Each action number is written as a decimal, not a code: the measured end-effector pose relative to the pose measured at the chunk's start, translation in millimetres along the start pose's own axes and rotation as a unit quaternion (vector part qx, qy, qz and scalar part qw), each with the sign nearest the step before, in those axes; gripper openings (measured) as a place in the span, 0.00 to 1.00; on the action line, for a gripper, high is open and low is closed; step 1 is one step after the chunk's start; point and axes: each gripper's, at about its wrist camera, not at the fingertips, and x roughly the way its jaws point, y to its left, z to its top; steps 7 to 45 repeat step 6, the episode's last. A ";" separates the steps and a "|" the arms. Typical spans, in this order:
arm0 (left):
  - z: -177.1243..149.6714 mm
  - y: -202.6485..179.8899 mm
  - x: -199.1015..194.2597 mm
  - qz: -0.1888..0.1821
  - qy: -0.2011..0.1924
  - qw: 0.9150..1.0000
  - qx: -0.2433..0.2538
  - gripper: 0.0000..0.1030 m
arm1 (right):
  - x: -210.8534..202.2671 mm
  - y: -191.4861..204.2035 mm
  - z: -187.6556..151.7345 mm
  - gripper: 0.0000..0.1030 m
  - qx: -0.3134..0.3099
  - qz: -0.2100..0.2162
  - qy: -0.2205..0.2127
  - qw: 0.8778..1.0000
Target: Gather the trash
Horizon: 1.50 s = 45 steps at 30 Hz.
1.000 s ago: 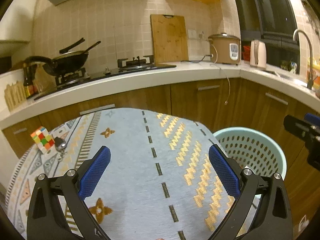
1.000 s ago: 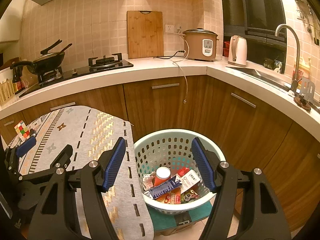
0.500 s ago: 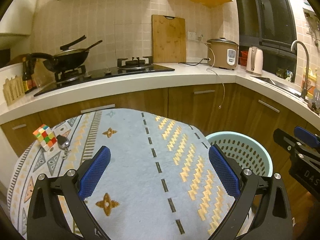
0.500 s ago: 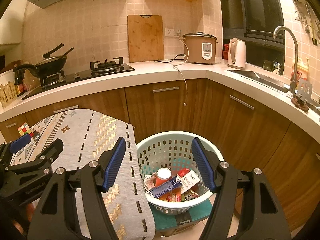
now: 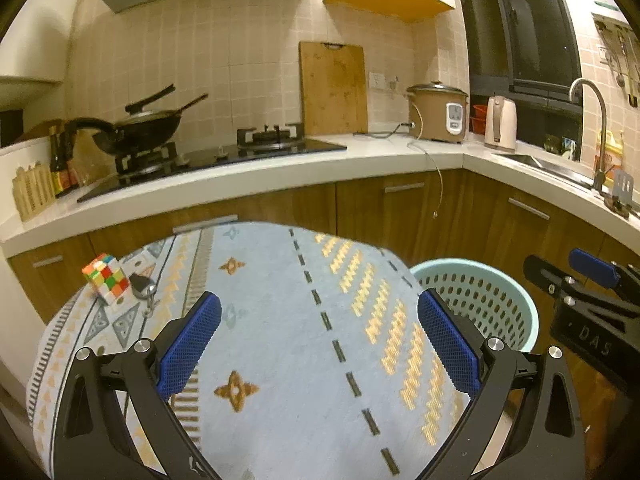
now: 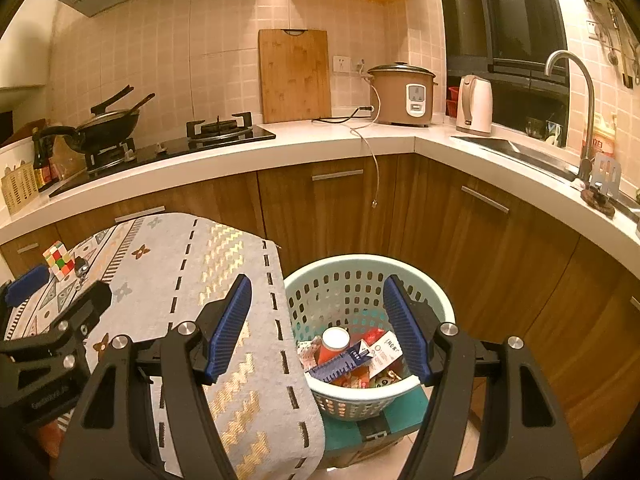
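Note:
A pale green perforated basket (image 6: 432,300) stands on the floor to the right of the cloth-covered table (image 6: 168,276). It holds trash: a red container with a white lid (image 6: 335,338), a blue box (image 6: 340,366) and a white packet (image 6: 386,354). My right gripper (image 6: 316,328) is open and empty, above the basket's left rim. My left gripper (image 5: 319,344) is open and empty above the patterned cloth (image 5: 288,320). The basket (image 5: 480,300) shows at the right of the left wrist view, contents hidden.
A colour cube (image 5: 106,278) and a key fob (image 5: 140,282) lie at the table's far left. Wooden cabinets (image 6: 328,208) and a white counter (image 6: 340,138) curve behind, bearing a wok (image 6: 108,120), rice cooker (image 6: 402,94), kettle (image 6: 474,106) and a sink tap (image 6: 576,92).
Both grippers have risen and drawn back a little, so table and basket sit lower in view. Both stay open and empty.

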 end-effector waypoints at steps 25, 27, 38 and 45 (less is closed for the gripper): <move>-7.5 14.8 -1.5 -0.002 0.009 1.000 -0.014 0.93 | -4.9 9.9 0.4 0.63 -0.005 0.001 -0.004 1.000; -7.5 14.8 -1.5 -0.002 0.009 1.000 -0.014 0.93 | -4.9 9.9 0.4 0.63 -0.005 0.001 -0.004 1.000; -7.5 14.8 -1.5 -0.002 0.009 1.000 -0.014 0.93 | -4.9 9.9 0.4 0.63 -0.005 0.001 -0.004 1.000; -7.5 14.8 -1.5 -0.002 0.009 1.000 -0.014 0.93 | -4.9 9.9 0.4 0.63 -0.005 0.001 -0.004 1.000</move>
